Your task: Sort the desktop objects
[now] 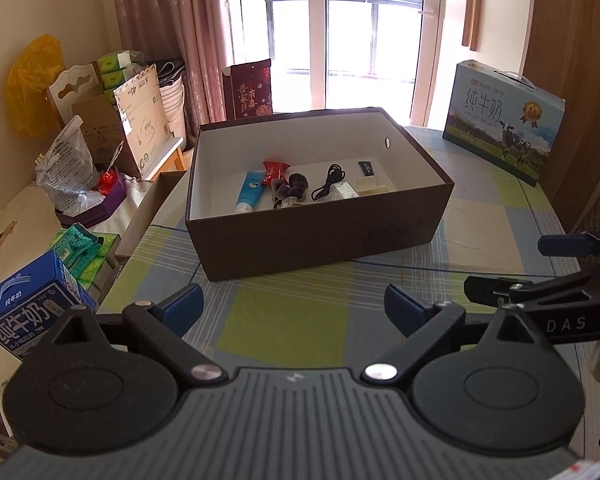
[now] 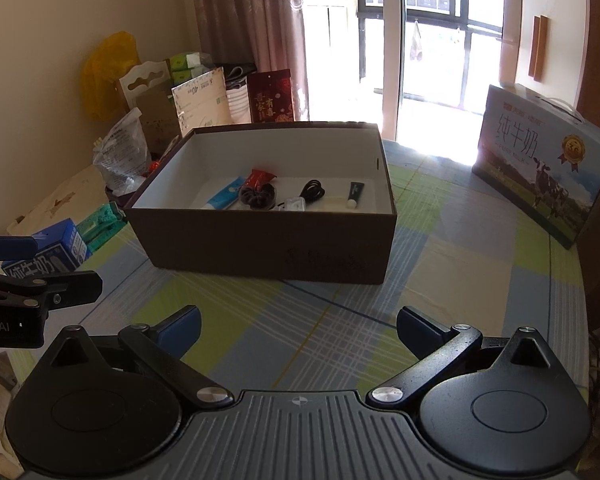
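**Both grippers hung empty before a filled box**

The left gripper [image 1: 293, 309] hovered low over the checked cloth of the desk [image 1: 480, 216], its blue-padded fingers spread wide apart with nothing between them. Beside it, the right gripper [image 2: 299, 329] sat at much the same height, fingers likewise apart and holding nothing. Each showed at the edge of the other's view, so the two were close side by side.

Ahead of both stood the dark brown box [image 1: 316, 240], open at the top, white inside. On its floor lay the sorted things: a blue tube [image 1: 250, 193] at the left, a red packet [image 1: 275, 171] just beside it, a dark scrunchie [image 1: 296, 186] touching the packet's lower end, a coiled black cable [image 1: 330, 180] near the middle, and a small dark tube [image 2: 356, 194] toward the right wall. A pale wrapped item lay by the cable; I could not tell what it was.

A large milk carton [image 1: 500, 124] stood upright on the desk's far right, well apart from the box.
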The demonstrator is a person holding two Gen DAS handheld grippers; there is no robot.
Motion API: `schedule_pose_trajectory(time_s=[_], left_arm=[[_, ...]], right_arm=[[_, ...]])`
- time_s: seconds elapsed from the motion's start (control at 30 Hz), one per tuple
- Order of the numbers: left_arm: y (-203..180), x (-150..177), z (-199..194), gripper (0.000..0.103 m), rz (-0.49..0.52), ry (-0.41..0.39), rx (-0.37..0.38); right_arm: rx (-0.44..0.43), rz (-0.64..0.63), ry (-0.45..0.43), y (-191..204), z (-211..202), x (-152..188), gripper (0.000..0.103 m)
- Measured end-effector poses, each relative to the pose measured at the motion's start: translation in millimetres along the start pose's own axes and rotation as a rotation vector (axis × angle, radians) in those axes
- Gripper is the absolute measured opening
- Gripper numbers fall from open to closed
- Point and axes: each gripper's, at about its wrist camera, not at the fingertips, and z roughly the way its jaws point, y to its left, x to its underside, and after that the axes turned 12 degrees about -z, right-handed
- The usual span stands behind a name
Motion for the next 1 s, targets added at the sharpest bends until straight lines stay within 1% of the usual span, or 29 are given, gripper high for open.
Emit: schedule_pose_trajectory(time_s=[0.27, 0.43, 0.6, 1.0], left_arm=[[-1.7, 5.6, -1.8, 0.095, 0.012, 0.007, -0.009], [-2.5, 6.6, -2.4, 0.095, 0.020, 0.003, -0.014], [-2.7, 8.8, -0.9, 0.096, 0.022, 0.010, -0.013], [0.5, 15.7, 1.8, 0.096, 0.021, 0.021, -0.027]], right_arm=[[0.001, -0.008, 0.000, 3.5, -3.2, 7.9, 0.101], [0.020, -0.008, -0.025, 4.6, -6.5, 11.4, 0.101], [0.021, -0.005, -0.042, 5.0, -8.5, 14.2, 0.101], [0.013, -0.005, -0.019, 8.5, -4.9, 25.1, 0.101]])
